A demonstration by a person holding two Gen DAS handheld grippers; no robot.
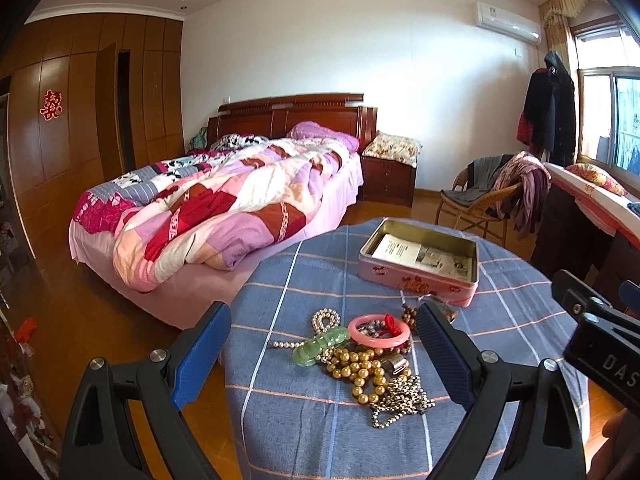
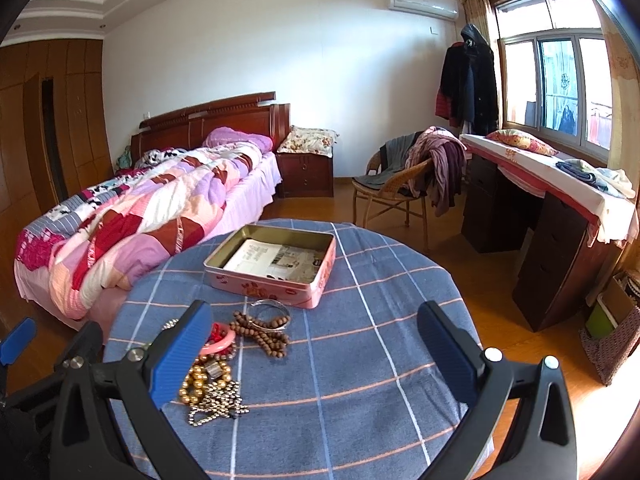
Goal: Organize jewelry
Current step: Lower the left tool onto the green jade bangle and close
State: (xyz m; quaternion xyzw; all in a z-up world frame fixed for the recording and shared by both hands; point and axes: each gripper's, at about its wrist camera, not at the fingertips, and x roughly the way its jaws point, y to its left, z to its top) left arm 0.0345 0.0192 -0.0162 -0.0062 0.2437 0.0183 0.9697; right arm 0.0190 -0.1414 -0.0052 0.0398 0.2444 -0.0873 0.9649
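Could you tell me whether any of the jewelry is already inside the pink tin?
No, the tin holds only printed paper, while the jewelry lies in a heap on the tablecloth in front of it.

Bed (image 1: 224, 196) with patchwork quilt (image 1: 208, 216) at 10 o'clock, wooden headboard (image 1: 292, 114) behind. Nightstand (image 2: 306, 174) at 12, floral cushion (image 2: 312, 140) on top. Wicker chair (image 2: 394, 196) piled with clothes at 1. Dark coats (image 2: 470, 80) hang by window (image 2: 558, 84). Air conditioner (image 2: 422, 2) high on wall. Wardrobe (image 1: 80, 120) at 9 with red paper cutout (image 1: 52, 105). Dark desk (image 2: 552, 240) at 3.
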